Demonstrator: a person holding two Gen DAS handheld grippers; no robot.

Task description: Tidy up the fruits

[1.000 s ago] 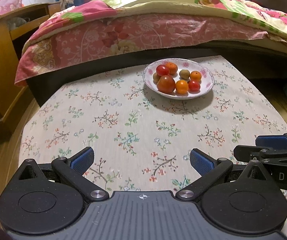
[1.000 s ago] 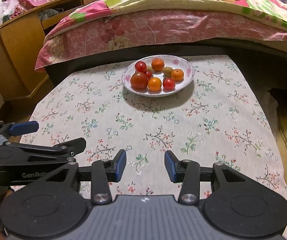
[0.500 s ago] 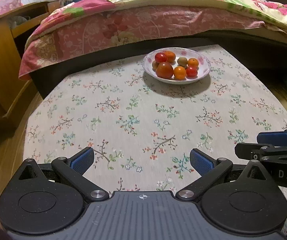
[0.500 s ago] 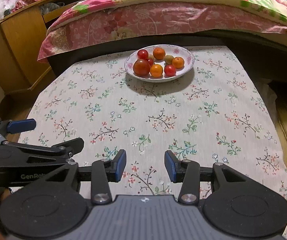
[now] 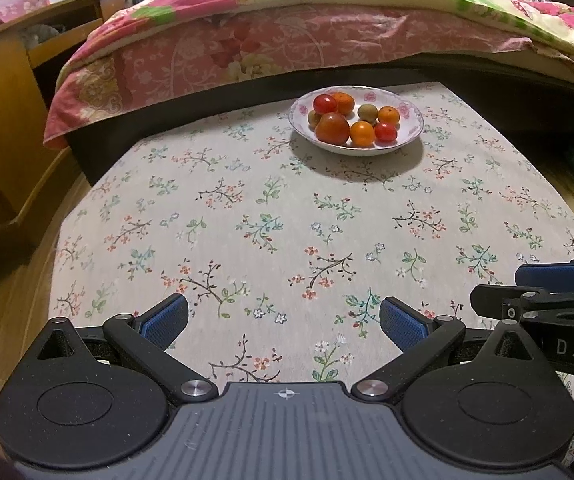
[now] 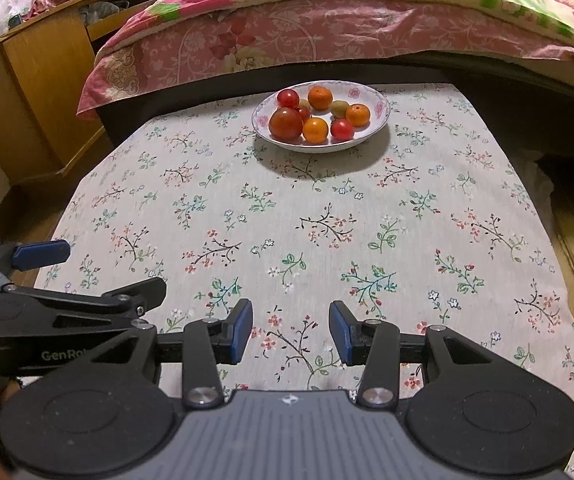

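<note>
At the far end of the table, close to the bed's edge, the plate (image 5: 409, 138) holds all the fruits (image 5: 353, 120): a large red-orange tomato (image 6: 285, 123) at its near left, small oranges (image 6: 315, 130) and cherry tomatoes (image 6: 342, 129) beside it, and two greenish fruits (image 6: 339, 109) further back. The plate sits well apart from both grippers, straight ahead of them across the bare floral tablecloth (image 5: 271, 224). The left gripper (image 5: 283, 320) hangs over the near edge of the cloth with its blue pads spread wide and nothing between them. The right gripper (image 6: 291, 330), just beside it, has its pads parted to a narrower gap, also empty. A pink floral quilt (image 6: 327, 36) drapes the bed behind, and a wooden cabinet (image 6: 39, 92) stands to the left.
</note>
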